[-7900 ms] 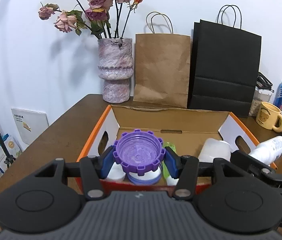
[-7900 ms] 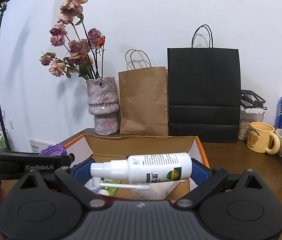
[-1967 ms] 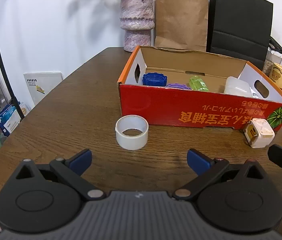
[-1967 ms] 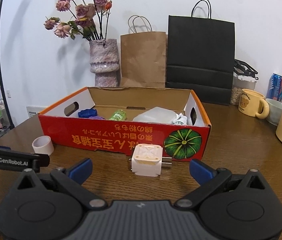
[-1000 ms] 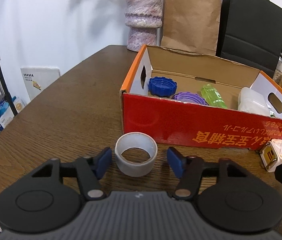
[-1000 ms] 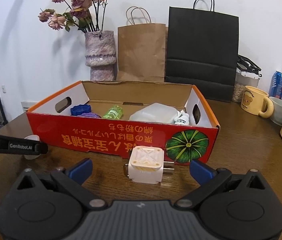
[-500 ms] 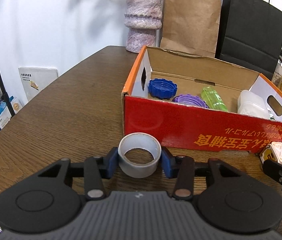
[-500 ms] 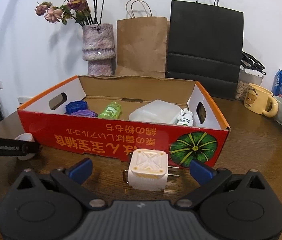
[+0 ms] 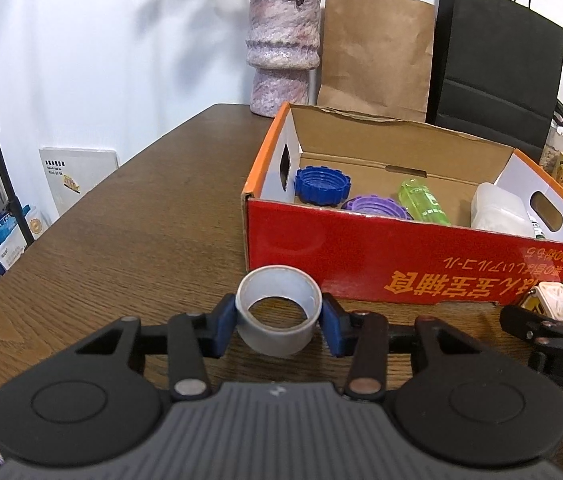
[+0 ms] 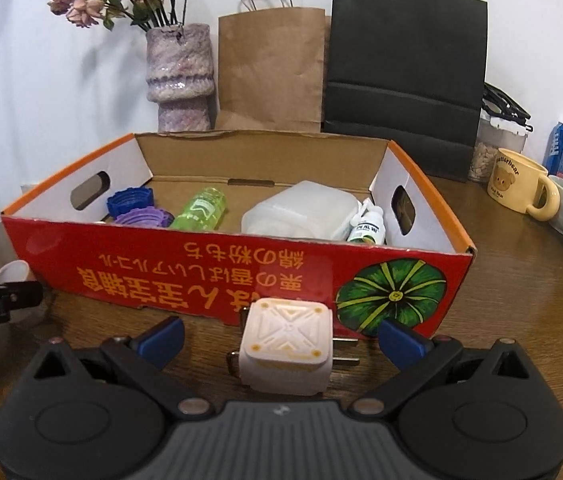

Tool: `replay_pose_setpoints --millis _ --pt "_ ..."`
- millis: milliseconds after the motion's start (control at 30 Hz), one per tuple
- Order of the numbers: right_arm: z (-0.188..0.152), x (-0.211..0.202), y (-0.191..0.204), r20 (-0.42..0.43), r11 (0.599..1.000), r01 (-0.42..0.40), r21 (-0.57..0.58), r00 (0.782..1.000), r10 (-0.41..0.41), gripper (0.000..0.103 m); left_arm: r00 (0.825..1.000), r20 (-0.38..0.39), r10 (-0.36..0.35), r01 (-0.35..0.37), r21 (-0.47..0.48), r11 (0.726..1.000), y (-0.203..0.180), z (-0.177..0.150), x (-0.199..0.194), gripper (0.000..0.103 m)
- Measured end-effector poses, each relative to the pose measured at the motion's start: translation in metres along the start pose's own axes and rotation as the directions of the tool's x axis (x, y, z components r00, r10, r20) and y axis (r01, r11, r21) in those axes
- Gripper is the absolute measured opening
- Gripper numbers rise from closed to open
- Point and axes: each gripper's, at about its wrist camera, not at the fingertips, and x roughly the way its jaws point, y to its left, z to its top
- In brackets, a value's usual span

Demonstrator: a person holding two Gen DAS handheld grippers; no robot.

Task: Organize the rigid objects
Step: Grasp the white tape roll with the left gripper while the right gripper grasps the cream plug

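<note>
My left gripper (image 9: pixel 279 322) is shut on a white tape roll (image 9: pixel 279 310) that stands on the wooden table just in front of the red cardboard box (image 9: pixel 421 268). My right gripper (image 10: pixel 281 338) is open, with a white plug adapter (image 10: pixel 285 346) on the table between its fingers, not touched. The adapter also shows in the left wrist view (image 9: pixel 549 306). The box (image 10: pixel 221 264) holds a blue lid (image 10: pixel 129 200), a purple lid (image 10: pixel 143 216), a green bottle (image 10: pixel 201 206), a white container (image 10: pixel 305 208) and a small spray bottle (image 10: pixel 367 226).
A stone vase (image 10: pixel 179 76) with dried roses, a brown paper bag (image 10: pixel 271 68) and a black paper bag (image 10: pixel 403 56) stand behind the box. A yellow mug (image 10: pixel 519 184), a bowl, a can and bottles sit at the right. The table edge runs along the left (image 9: pixel 61 216).
My left gripper has closed on the tape roll, after moving up to it. My right gripper has moved closer to the adapter, which now lies between its open fingers.
</note>
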Motion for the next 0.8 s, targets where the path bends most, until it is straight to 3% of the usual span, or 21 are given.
replay_pose_setpoints --millis 400,800 --pt "0.0008 0.0093 -0.0002 -0.024 1.000 0.009 0.011 1.000 -0.009 0.103 1.000 0.023 -0.002 0.002 0.011 1.000 -0.0020 -0.0017 -0.0056 0.045" --pt "-0.0023 0.0080 -0.0022 -0.042 1.000 0.007 0.025 0.999 -0.006 0.084 1.000 0.028 -0.001 0.001 0.012 1.000 -0.0023 -0.0021 -0.0061 0.045"
